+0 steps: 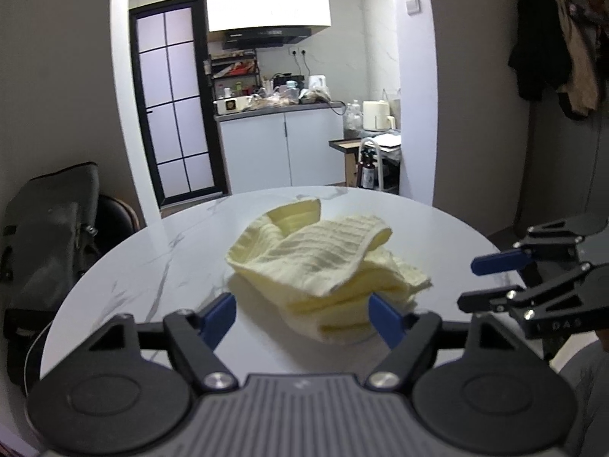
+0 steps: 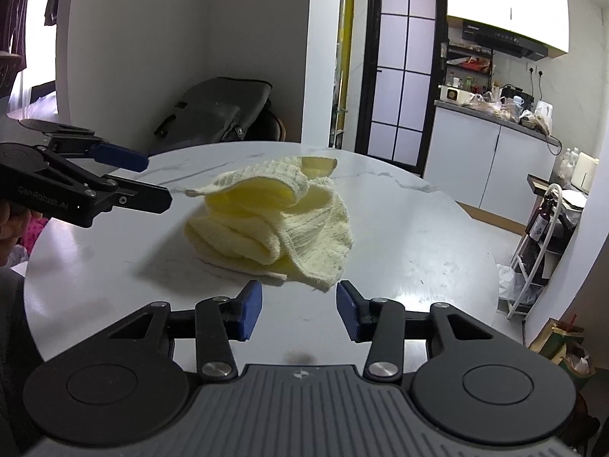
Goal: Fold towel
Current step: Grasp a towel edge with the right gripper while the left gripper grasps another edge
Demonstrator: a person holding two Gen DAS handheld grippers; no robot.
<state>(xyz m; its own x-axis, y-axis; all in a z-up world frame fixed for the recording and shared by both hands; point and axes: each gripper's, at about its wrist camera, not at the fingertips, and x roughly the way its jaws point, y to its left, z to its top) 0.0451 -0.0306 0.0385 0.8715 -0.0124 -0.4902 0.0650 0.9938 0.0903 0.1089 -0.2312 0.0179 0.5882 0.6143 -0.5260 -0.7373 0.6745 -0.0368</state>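
A pale yellow towel lies crumpled in a loose heap on the round white marble table. My left gripper is open, its blue pads either side of the towel's near edge, empty. My right gripper is open and empty, just short of the towel's near corner. The right gripper also shows at the right of the left wrist view, open. The left gripper shows at the left of the right wrist view, open, beside the towel.
A dark bag sits on a chair beyond the table's left side. A kitchen counter and a black-framed glass door stand behind. A white rack stands right of the table.
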